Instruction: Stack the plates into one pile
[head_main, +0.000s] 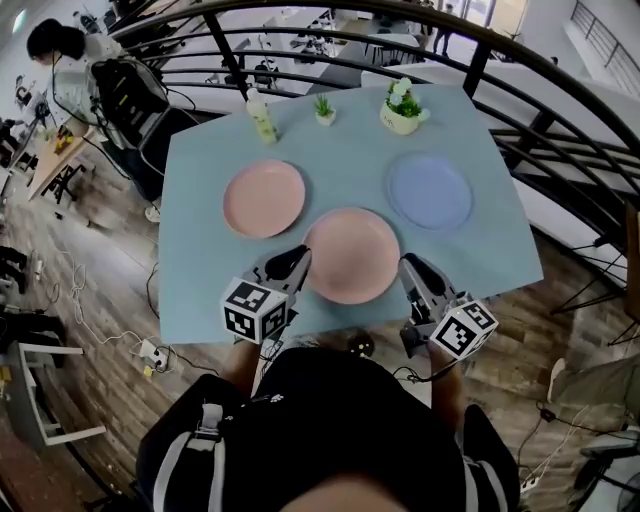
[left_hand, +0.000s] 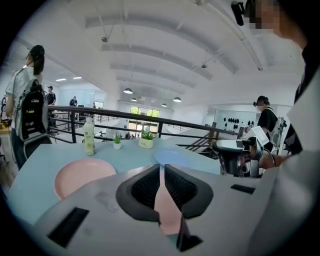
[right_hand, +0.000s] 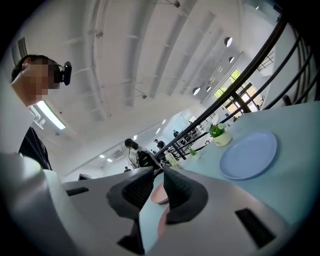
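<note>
Three plates lie apart on the light blue table (head_main: 200, 270): a pink plate (head_main: 264, 198) at the left, a second pink plate (head_main: 352, 254) near the front edge, and a blue plate (head_main: 430, 191) at the right. My left gripper (head_main: 303, 255) sits at the near pink plate's left rim, shut and holding nothing. Through the gap under its jaws (left_hand: 161, 167) that pink plate (left_hand: 167, 210) shows. My right gripper (head_main: 405, 262) is by the same plate's right rim, jaws together and holding nothing (right_hand: 159, 172). The blue plate (right_hand: 248, 155) lies ahead of it to the right.
A bottle (head_main: 262, 115), a small green plant (head_main: 324, 108) and a flower pot (head_main: 402, 107) stand along the table's far edge. A dark curved railing (head_main: 470, 70) runs behind and to the right. A person (head_main: 75, 65) with a backpack stands far left.
</note>
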